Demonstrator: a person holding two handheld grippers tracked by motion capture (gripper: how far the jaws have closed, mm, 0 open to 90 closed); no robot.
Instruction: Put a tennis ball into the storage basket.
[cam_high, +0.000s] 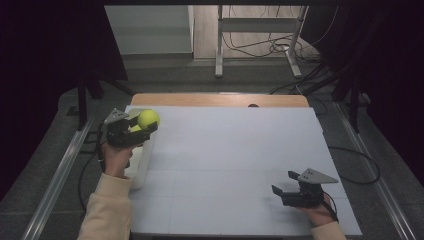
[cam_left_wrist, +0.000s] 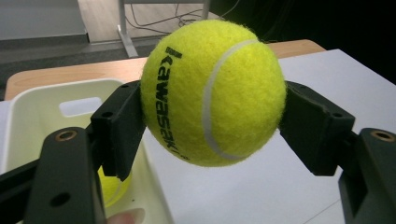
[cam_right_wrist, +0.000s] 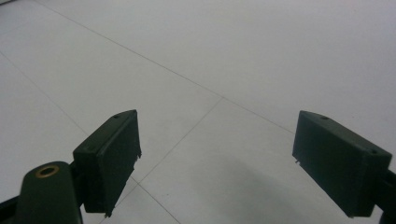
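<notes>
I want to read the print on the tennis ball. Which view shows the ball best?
The left gripper view: the tennis ball is close up, print readable, clamped in the left tool. The high view shows it small above the white bin.

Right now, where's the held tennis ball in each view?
High view: tennis ball sits upper left, clamped in the left gripper above the white bin at the table's left edge.
Left gripper view: ball is centre frame, pressed between the two black jaws.
Right gripper view: I can't place the ball here; the right gripper stands open over the white table surface.
Shared landmark: the white bin, with another ball inside.
</notes>
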